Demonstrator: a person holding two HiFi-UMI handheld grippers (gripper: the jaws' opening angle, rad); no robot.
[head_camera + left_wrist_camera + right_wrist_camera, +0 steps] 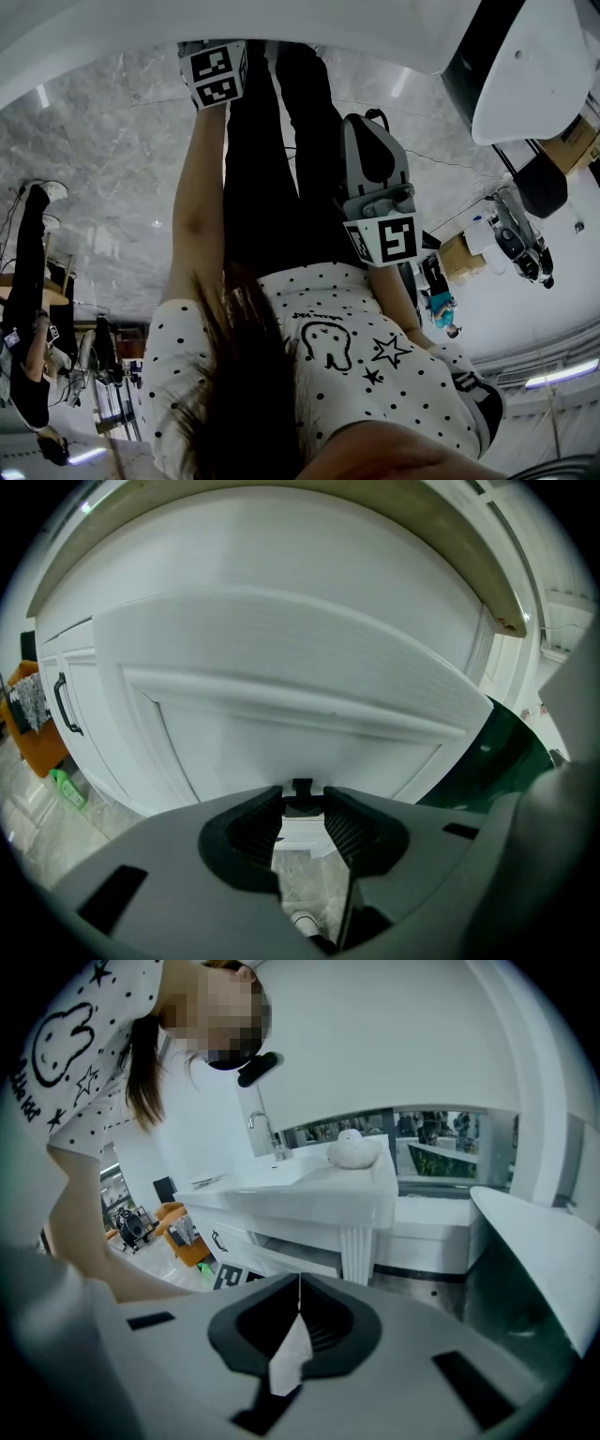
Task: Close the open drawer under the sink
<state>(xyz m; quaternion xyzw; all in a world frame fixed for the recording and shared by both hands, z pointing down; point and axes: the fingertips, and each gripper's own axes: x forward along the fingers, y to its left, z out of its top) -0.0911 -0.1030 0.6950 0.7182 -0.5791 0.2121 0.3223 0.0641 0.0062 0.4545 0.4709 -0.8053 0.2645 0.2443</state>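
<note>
Drawer (281, 686) under the sink is seen pulled out from below the countertop, its white front panel filling the space directly ahead of the left gripper (303, 803). The fingers of that gripper are spread apart, and nothing is pinched between them; only the lower edge of the panel and a strip of marble floor (305, 892) are seen through the gap. Whether the fingertips touch the panel cannot be told. To the left of these fingers, a cabinet door with a black handle (64, 705) is seen, and lower down a green bottle (67, 787) lies on the floor.

The right gripper (300, 1283) is held well back from the vanity, its fingers pressed together at the tips with nothing between them. Beyond and above these fingertips the sink counter (309, 1194) is seen, with a faucet (263, 1133) and a white rounded object (352, 1148) on top. The open drawer is seen just under it.
</note>
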